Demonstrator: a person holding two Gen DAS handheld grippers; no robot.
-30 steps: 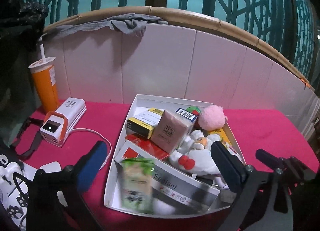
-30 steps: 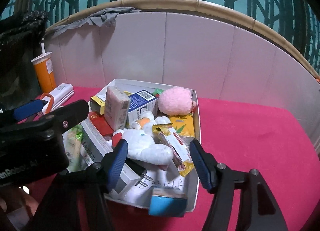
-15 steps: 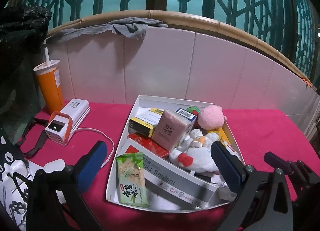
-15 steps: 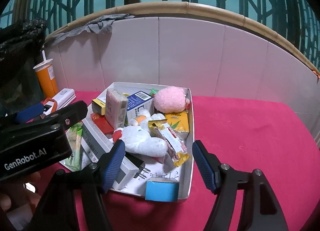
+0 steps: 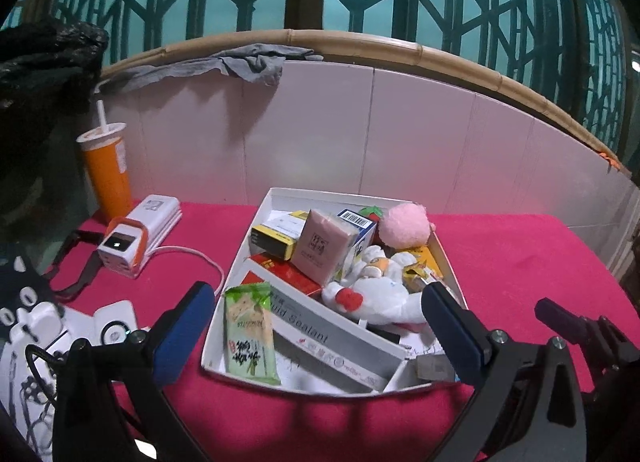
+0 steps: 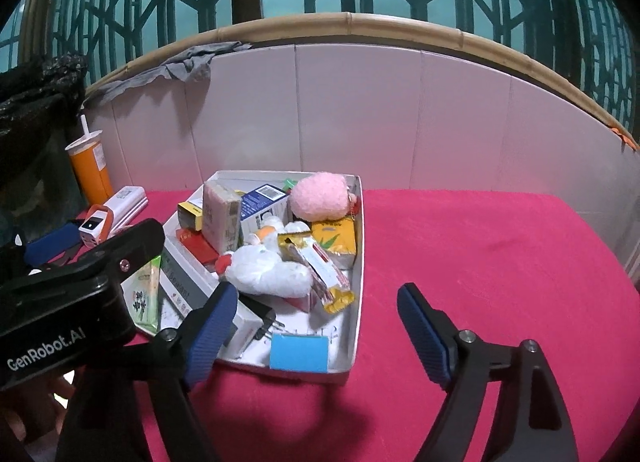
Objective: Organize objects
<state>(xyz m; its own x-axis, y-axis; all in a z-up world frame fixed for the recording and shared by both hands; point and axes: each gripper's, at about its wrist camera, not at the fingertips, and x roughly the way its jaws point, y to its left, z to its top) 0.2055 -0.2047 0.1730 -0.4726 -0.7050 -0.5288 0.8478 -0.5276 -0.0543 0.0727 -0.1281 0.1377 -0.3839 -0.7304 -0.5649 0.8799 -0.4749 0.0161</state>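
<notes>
A white cardboard box (image 5: 280, 198) on the pink tablecloth holds several items: a green cracker packet (image 5: 248, 330), a long grey sealant box (image 5: 320, 334), a pink box (image 5: 324, 248), a white plush (image 5: 376, 298) and a pink pompom (image 5: 402, 222). My left gripper (image 5: 316, 302) hangs open in front of the box, holding nothing. In the right wrist view the same box (image 6: 358, 262) has a blue card (image 6: 299, 352) lying flat at its near end. My right gripper (image 6: 316, 298) is above the box's near corner, its jaws opening, with nothing gripped.
An orange cup with a straw (image 5: 106, 170) and a white-and-orange power bank (image 5: 136, 230) with a cable stand at the left. A black-and-white printed bag (image 5: 24, 322) lies at the near left. A tiled wall (image 5: 400, 134) runs behind the table. Bare pink cloth (image 6: 500, 262) lies right of the box.
Both grippers have drawn back from the box. The right jaws have widened. The green packet, blurred a second ago, now lies still in the box's front left corner.
</notes>
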